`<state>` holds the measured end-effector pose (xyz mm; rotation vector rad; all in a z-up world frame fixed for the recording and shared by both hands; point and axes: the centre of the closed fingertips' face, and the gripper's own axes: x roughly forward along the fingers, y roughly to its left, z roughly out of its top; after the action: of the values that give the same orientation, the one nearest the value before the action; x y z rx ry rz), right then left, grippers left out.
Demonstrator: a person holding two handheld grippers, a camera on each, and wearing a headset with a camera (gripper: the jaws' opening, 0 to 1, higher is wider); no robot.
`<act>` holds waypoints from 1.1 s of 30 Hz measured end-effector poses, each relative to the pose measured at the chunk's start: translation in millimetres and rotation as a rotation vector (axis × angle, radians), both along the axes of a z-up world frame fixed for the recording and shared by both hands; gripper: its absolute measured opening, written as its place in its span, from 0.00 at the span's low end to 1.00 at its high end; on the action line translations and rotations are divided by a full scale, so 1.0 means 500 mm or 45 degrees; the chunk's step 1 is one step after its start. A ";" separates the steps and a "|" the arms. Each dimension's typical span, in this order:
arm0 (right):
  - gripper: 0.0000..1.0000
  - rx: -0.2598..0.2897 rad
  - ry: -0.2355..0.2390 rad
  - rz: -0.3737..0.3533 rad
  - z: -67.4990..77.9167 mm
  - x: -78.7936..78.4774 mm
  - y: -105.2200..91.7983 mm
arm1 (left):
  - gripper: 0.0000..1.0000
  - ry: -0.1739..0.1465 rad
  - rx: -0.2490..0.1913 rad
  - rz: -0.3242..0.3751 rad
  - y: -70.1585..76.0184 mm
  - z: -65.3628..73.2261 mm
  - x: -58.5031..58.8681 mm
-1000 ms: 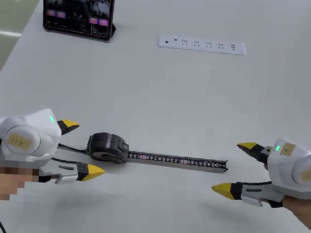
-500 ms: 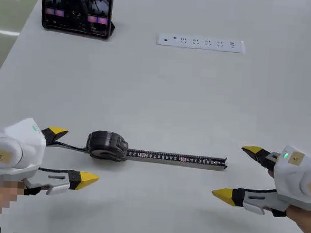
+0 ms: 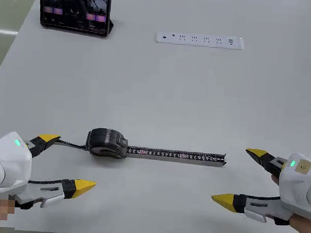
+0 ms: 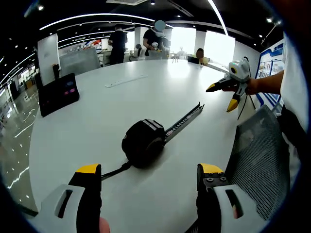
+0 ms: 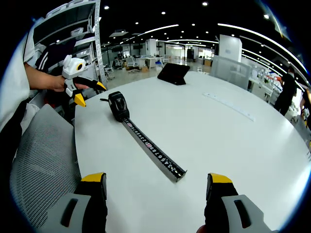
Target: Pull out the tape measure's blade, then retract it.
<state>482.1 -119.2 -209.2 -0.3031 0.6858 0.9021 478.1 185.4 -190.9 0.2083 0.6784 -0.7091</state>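
A black tape measure (image 3: pixel 107 143) lies on the white table (image 3: pixel 162 90), its blade (image 3: pixel 177 155) drawn out to the right with the hook end (image 3: pixel 224 159) resting flat. The case (image 4: pixel 143 141) sits ahead of my left gripper (image 4: pixel 146 175), which is open and empty. In the head view the left gripper (image 3: pixel 65 161) is at the lower left, short of the case. My right gripper (image 3: pixel 240 176) is open at the lower right, a little back from the blade's end (image 5: pixel 177 173). The tape case (image 5: pixel 118 105) lies far along the blade in the right gripper view. A thin strap (image 3: pixel 72 144) trails left from the case.
A tablet (image 3: pixel 75 8) stands at the table's far left and a white power strip (image 3: pixel 200 40) lies at the far middle. A mesh chair (image 5: pixel 39 165) sits by the near edge. People stand in the background of the left gripper view.
Both grippers have drawn back toward the near edge and away from the tape measure. The tape measure and its extended blade have stayed in place.
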 end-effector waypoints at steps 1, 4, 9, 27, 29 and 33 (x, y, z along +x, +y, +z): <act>0.84 0.003 0.002 -0.003 0.000 -0.002 -0.002 | 0.78 0.000 -0.006 0.005 0.001 0.000 -0.004; 0.85 0.003 0.002 -0.011 0.001 -0.006 -0.006 | 0.80 -0.001 -0.016 0.023 0.007 -0.001 -0.011; 0.86 0.016 0.009 -0.024 -0.002 -0.013 -0.009 | 0.81 0.020 -0.031 0.056 0.016 -0.005 -0.022; 0.89 0.030 0.018 -0.050 -0.007 -0.030 -0.023 | 0.83 0.044 -0.057 0.112 0.026 -0.012 -0.052; 0.89 0.029 0.016 -0.050 -0.008 -0.031 -0.025 | 0.83 0.041 -0.062 0.121 0.027 -0.011 -0.052; 0.89 0.034 0.019 -0.063 -0.008 -0.032 -0.033 | 0.83 0.042 -0.068 0.138 0.029 -0.010 -0.052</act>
<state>466.1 -135.5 -213.4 -0.2547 0.6916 0.8663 452.1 199.7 -195.9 0.1102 0.6959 -0.6274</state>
